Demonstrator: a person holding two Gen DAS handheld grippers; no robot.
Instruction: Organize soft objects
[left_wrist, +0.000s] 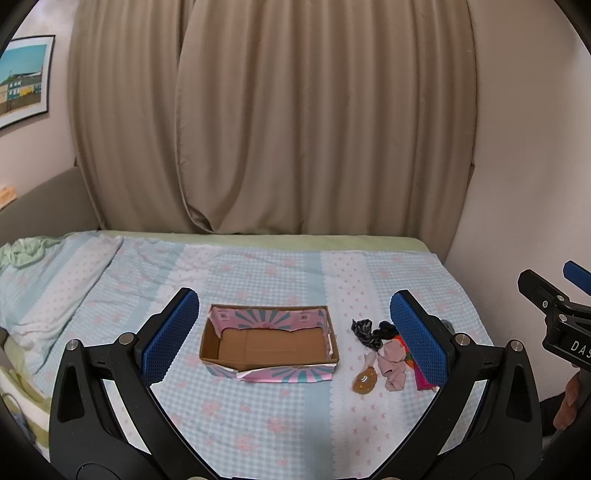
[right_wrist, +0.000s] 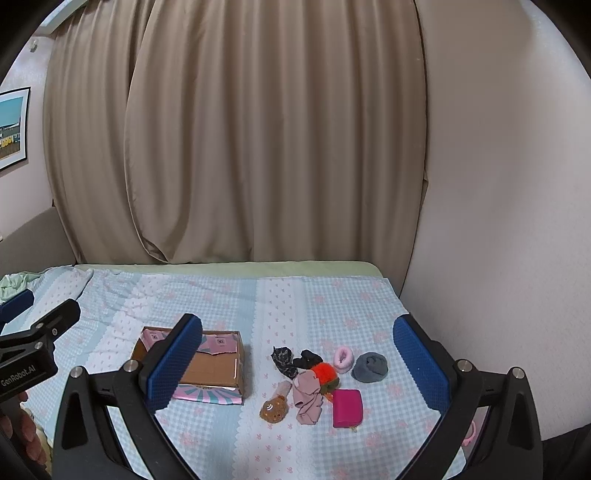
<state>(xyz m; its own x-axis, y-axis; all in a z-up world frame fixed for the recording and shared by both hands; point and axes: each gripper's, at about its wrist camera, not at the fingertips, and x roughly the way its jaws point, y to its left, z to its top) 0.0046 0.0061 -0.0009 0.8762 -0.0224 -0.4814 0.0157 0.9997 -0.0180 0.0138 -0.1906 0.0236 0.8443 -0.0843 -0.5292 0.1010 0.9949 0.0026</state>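
An open, empty cardboard box (left_wrist: 269, 341) with pink and teal sides sits on the bed; it also shows in the right wrist view (right_wrist: 218, 365). To its right lies a pile of soft items: a dark patterned scrunchie (right_wrist: 283, 359), a black scrunchie (right_wrist: 309, 359), an orange pompom (right_wrist: 324, 372), a pink scrunchie (right_wrist: 343, 359), a grey cloth bundle (right_wrist: 370, 366), a pink cloth (right_wrist: 308, 398), a brown plush (right_wrist: 273, 410) and a magenta pouch (right_wrist: 347, 408). My left gripper (left_wrist: 295, 338) is open and empty above the box. My right gripper (right_wrist: 299, 369) is open and empty above the pile.
The bed has a blue checked sheet (left_wrist: 258, 406) with pink flowers. Beige curtains (left_wrist: 277, 110) hang behind it, a wall (right_wrist: 498, 184) bounds the right side. A green cloth (left_wrist: 22, 251) lies at the far left. A pink item (right_wrist: 469, 437) lies at the right edge.
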